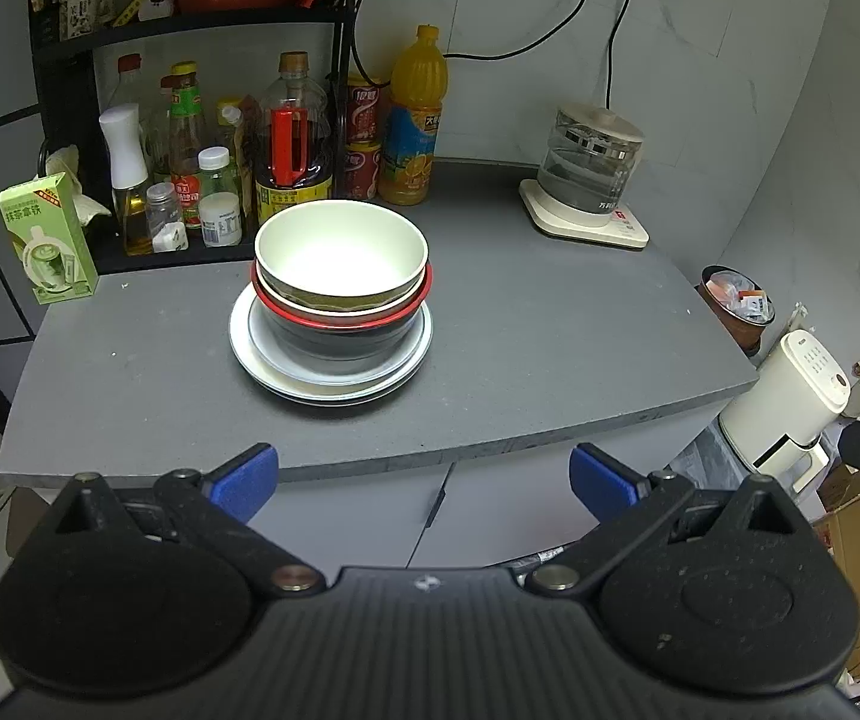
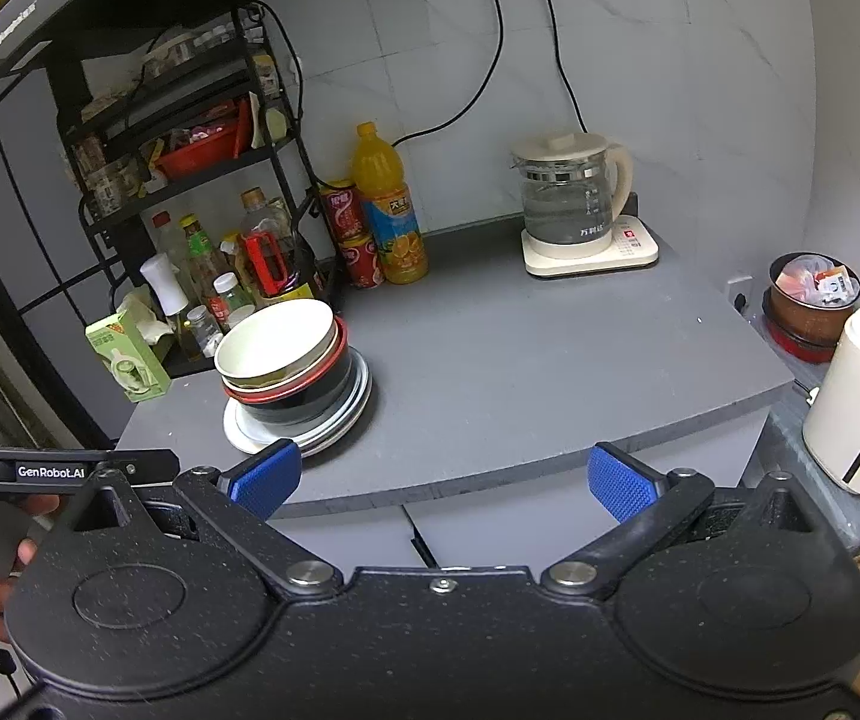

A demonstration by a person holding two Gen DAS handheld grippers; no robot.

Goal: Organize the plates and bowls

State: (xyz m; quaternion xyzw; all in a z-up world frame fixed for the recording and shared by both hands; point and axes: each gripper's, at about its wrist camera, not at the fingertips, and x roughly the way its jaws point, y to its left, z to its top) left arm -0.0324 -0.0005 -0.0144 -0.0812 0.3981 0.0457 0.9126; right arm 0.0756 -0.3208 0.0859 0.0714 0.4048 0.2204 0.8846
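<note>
Off the counter's [image 1: 490, 360] near edge, both claws [image 1: 424, 480] [image 2: 442, 480] level, spread, empty.

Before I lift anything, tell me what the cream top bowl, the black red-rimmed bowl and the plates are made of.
Cream top bowl: matte with a thin rim, likely melamine or paper. Black red-rimmed bowl: glossy reflections, probably lacquered plastic or glazed ceramic. White plates: smooth and shiny, seemingly glazed ceramic.

Table [image 1: 550, 330] is matt grey, kinda stone-looking. Plates [image 1: 286, 375] are glossy ceramic, the black bowl [image 1: 334, 339] shiny too. Kettle [image 1: 589, 165] looks like clear glass, fingers [image 1: 247, 480] have textured blue pads.
</note>
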